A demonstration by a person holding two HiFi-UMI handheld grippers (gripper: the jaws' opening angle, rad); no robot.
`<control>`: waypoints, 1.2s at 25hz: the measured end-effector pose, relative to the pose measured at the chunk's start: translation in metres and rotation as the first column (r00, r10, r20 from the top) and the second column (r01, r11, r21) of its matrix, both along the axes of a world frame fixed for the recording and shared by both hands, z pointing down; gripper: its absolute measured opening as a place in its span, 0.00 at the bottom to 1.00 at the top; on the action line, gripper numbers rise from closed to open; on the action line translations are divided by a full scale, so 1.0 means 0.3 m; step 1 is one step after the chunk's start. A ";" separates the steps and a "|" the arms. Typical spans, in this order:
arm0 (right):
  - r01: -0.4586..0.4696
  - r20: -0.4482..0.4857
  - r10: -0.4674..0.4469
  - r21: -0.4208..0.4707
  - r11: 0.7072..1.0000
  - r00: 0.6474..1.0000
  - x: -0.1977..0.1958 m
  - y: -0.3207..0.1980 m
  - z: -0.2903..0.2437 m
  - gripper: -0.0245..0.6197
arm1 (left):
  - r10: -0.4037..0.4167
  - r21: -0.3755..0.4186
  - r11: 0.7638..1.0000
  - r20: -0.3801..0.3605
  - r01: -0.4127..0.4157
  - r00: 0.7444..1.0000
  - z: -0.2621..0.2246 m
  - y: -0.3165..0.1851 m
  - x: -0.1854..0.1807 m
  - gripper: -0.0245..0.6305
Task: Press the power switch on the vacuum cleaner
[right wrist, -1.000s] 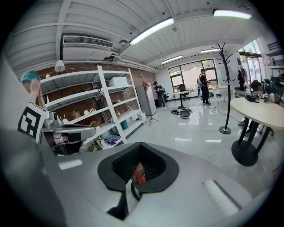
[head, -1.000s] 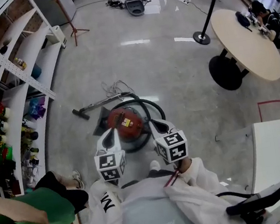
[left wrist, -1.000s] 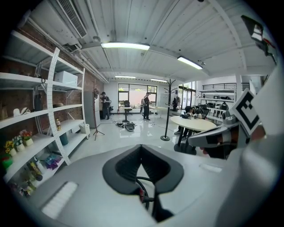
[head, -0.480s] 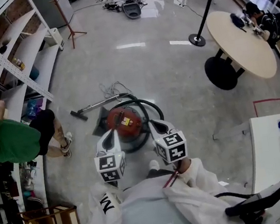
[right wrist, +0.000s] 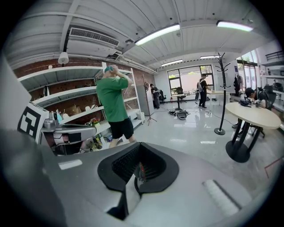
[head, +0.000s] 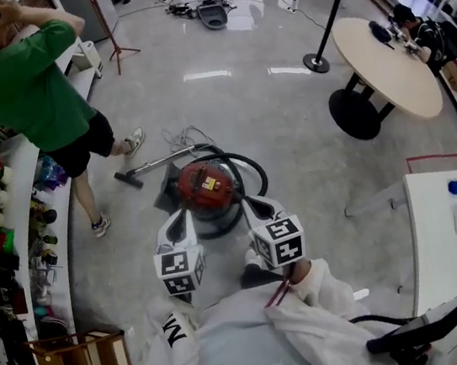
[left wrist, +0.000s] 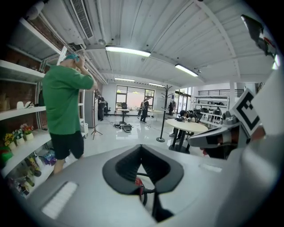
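The fingers of the left gripper meet at their tips and hold nothing. Those of the right gripper are closed and empty too. Just beyond both, low on the polished floor, sits the red vacuum cleaner, with its black hose looped around it.

In my judgement a closed tip could skid off the lid, push the canister away or snag the hose. The bystander in green stands near the wand.

The head view shows the whole canister, though not which part is the switch. Both gripper views look level across the room and catch only a red sliver through the finger gap.
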State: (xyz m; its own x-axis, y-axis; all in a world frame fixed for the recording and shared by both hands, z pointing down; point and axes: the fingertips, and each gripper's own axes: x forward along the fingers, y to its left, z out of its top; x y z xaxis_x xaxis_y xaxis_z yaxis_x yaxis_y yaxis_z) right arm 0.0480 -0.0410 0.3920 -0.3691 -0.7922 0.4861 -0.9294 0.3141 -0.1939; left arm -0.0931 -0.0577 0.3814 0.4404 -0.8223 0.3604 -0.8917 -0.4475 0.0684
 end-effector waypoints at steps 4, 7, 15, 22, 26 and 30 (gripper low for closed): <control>-0.016 -0.007 0.016 0.007 1.000 1.000 -0.061 0.076 -0.010 0.04 | 0.007 0.001 1.000 -0.005 -0.007 1.000 0.004 0.066 -0.072 0.04; -0.032 -0.014 0.032 0.018 0.999 0.999 -0.091 0.129 -0.010 0.04 | 0.012 0.007 1.000 -0.009 -0.012 1.000 0.007 0.116 -0.115 0.04; -0.067 -0.020 0.067 0.034 0.997 0.998 -0.147 0.252 -0.025 0.04 | 0.042 0.012 0.999 -0.016 -0.042 0.999 0.001 0.238 -0.174 0.04; -0.102 -0.026 0.103 0.056 0.993 0.994 -0.164 0.361 -0.051 0.04 | 0.072 0.039 0.997 -0.023 -0.071 0.997 -0.026 0.331 -0.196 0.04; -0.121 -0.021 0.122 0.055 0.991 0.992 -0.172 0.427 -0.051 0.04 | 0.078 0.028 0.997 -0.018 -0.078 0.997 -0.016 0.384 -0.223 0.04; -0.124 -0.027 0.126 0.044 0.991 0.992 -0.180 0.480 -0.048 0.04 | 0.086 0.019 0.996 -0.019 -0.085 0.996 -0.009 0.427 -0.233 0.04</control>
State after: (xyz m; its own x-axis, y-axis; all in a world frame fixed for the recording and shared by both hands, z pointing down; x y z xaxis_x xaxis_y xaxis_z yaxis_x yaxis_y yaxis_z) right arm -0.0060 0.1029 0.3776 -0.2516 -0.8511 0.4608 -0.9671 0.2024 -0.1543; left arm -0.1630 0.0703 0.3786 0.5164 -0.7877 0.3359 -0.8485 -0.5236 0.0767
